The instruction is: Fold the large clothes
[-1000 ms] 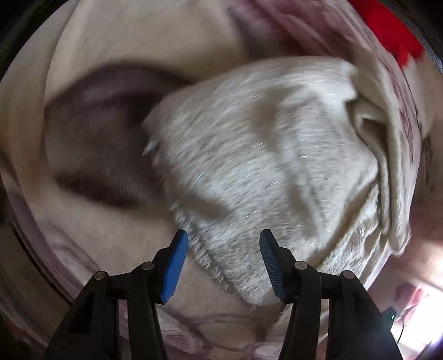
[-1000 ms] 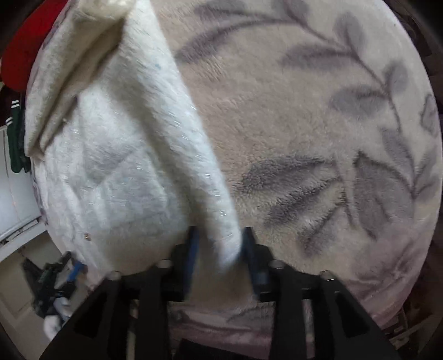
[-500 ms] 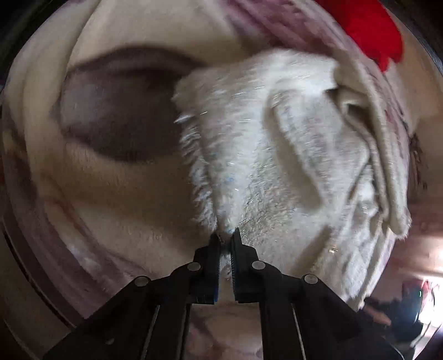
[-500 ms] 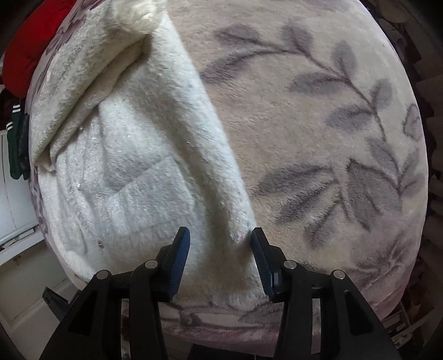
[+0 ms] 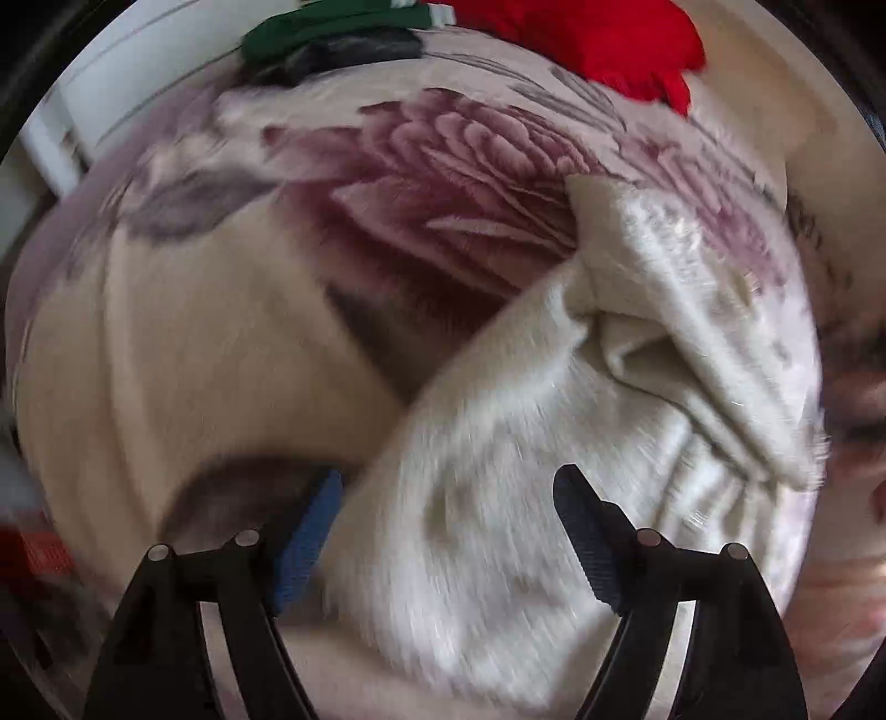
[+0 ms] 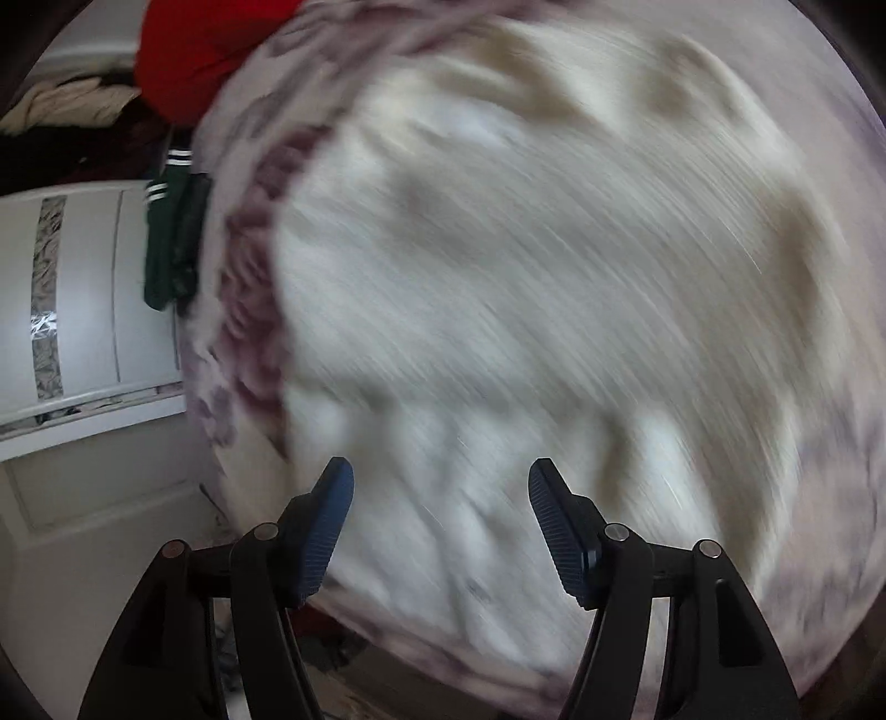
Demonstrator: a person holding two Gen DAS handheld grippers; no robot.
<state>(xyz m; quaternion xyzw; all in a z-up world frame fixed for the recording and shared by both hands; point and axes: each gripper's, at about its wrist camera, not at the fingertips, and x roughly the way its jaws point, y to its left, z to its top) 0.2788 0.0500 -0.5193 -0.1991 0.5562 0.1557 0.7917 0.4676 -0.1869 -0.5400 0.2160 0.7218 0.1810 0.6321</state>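
A floral blanket [image 5: 421,221] covered the bed and filled most of the left wrist view, its big purple-pink flower in the upper middle of the frame and plain cream pile at the left. Its far edge ran along the top of the frame, where a red garment [image 5: 598,39] lay at upper right and a dark green garment [image 5: 332,27] at upper centre. The left half of the blanket lay bare.

The cream fuzzy garment [image 5: 554,443] lay on the blanket in the lower right of that view, loosely bunched, with a folded flap rising toward the right centre and one fuzzy edge slanting from the middle of the frame down to the bottom. In the right wrist view the same garment [image 6: 526,277] filled the centre and right of the frame, heavily blurred, so its folds could not be told.

At the left of the right wrist view the bed's edge dropped to a white cabinet [image 6: 83,288] with a patterned strip; the green garment [image 6: 171,238] hung there at the blanket's edge.

The left hand-held gripper [image 5: 448,531] stood with its jaws wide apart, having just been opening; the garment's edge showed between them but neither pad pressed on it. The right hand-held gripper [image 6: 440,526] likewise had its jaws apart, just opened further, over the cream garment and gripping nothing.
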